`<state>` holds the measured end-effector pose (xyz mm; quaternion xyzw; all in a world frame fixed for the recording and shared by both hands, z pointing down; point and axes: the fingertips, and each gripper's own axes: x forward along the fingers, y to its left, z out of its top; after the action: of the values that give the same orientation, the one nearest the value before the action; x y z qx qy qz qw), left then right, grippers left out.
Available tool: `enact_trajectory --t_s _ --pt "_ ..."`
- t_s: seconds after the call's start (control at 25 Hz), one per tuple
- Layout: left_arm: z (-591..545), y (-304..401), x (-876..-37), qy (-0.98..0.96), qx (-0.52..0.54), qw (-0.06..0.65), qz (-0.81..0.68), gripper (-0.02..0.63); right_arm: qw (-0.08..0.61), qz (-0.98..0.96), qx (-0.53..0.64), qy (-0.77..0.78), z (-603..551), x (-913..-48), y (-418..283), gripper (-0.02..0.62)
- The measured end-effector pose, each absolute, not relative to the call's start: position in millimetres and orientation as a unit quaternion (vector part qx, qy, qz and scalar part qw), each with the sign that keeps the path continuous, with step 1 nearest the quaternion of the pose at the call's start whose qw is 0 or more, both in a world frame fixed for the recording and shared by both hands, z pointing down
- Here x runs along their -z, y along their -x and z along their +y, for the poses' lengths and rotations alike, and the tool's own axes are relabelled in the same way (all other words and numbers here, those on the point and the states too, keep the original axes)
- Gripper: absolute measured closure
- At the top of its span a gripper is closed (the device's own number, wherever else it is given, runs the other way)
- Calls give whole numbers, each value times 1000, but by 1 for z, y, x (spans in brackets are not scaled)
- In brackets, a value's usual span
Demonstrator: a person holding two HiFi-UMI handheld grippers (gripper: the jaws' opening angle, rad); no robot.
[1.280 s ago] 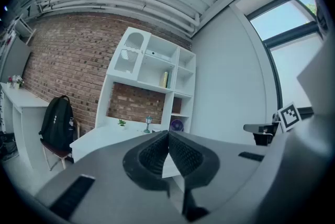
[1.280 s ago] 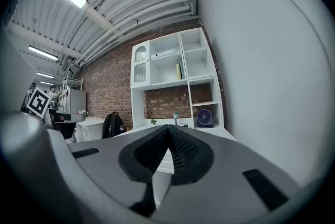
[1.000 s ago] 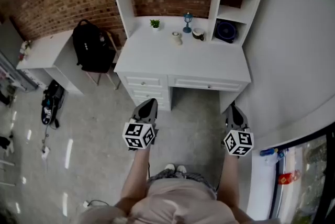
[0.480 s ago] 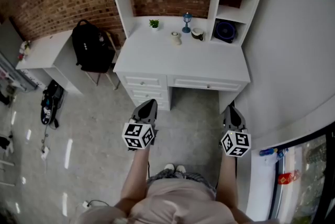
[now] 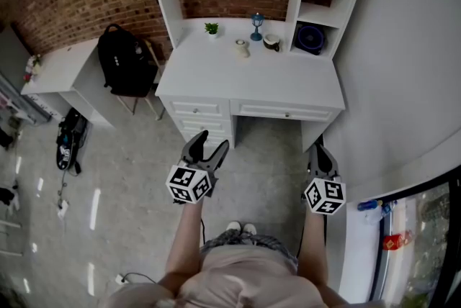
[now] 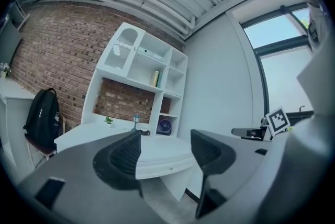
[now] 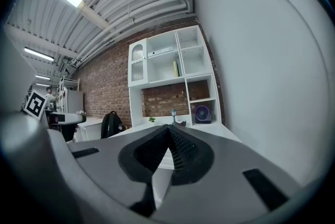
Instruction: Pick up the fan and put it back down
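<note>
Fan [image 5: 310, 39] in shelf cubby [image 5: 332, 37], well beyond left gripper [image 5: 210, 143] jaws, just spreading, empty; right gripper [image 5: 320, 149] jaws pressed together.

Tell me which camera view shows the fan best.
The right gripper view: the fan faces the camera in its shelf cubby, round grille visible and unobstructed. The head view shows the fan from steeply above, dark inside the cubby. The left gripper view shows it only small and distant.
</note>
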<state>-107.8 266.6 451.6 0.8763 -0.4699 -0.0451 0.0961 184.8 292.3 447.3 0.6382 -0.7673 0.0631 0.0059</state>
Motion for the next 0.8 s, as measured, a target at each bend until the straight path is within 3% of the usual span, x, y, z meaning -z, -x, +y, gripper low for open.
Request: enact_trajectory --t_s 0.12,0.28,0.8 --pt "267 113 -446 -873 62 82 -477 253 7 -765 -65 -641 295 -447 -186 580" --pt "264 125 -444 -864 71 72 -493 208 9 -760 -68 -646 295 -448 -186 580" --pt "254 136 -465 -872 54 79 -481 196 -2 -756 -70 -651 290 -454 -165 580"
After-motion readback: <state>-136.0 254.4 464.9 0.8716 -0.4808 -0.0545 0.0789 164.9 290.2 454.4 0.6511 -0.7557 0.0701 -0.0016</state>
